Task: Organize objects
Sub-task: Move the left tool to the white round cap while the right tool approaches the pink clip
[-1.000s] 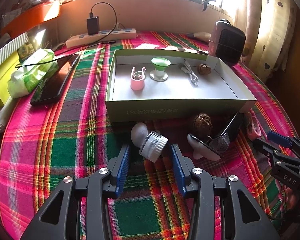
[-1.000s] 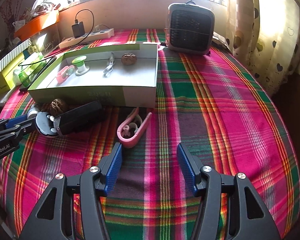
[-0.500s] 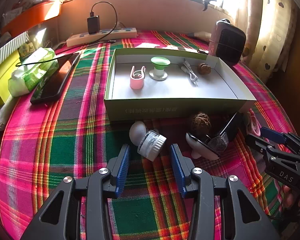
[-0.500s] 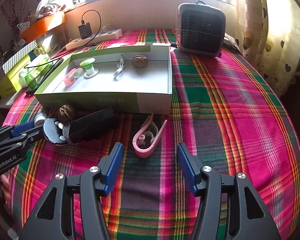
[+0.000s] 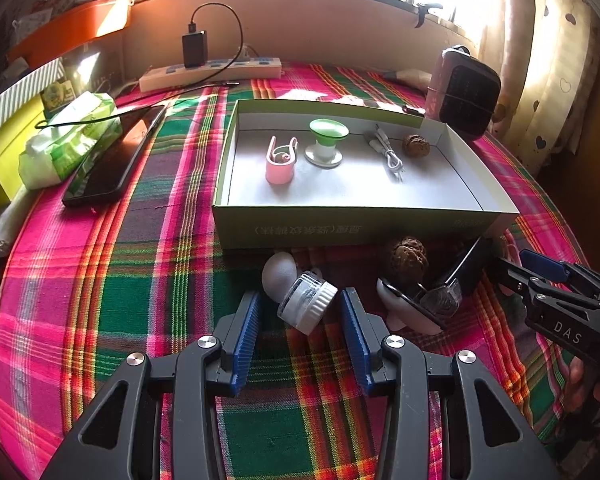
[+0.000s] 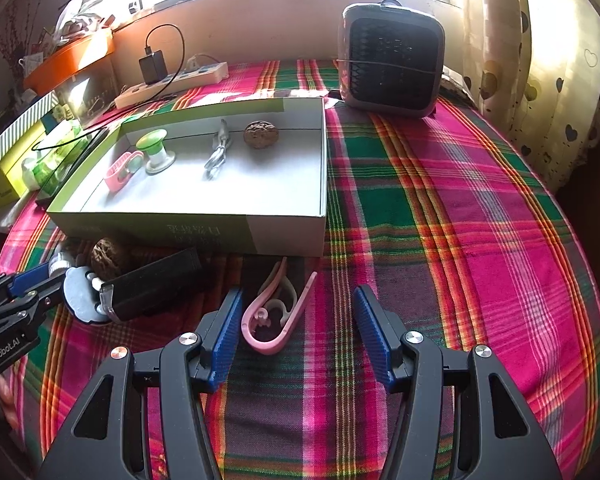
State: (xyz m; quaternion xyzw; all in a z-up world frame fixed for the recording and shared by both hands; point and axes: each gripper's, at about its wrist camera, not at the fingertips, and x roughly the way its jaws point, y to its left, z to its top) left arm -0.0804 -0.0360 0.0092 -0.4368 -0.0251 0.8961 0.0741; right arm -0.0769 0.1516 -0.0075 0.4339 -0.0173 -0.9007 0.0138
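Jaws of the left gripper [image 5: 300, 312] stand apart around a small ribbed-cap jar [image 5: 308, 306], at six o'clock of the box [image 5: 360, 222]; light, hard, likely slippery—grip the cap. Right gripper [image 6: 298, 318] gapes around a springy pink clip [image 6: 276, 316].

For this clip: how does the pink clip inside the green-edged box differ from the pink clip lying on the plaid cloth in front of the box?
The pink plastic clip in the shallow green-edged box stands upright with its prongs pointing up; the pink plastic clip on the plaid cloth lies flat, its arms spread toward the box. The boxed clip is already put away and far from both grippers; the cloth clip sits between the open fingers of the right gripper, untouched. Both are pink, U-shaped and springy-looking.
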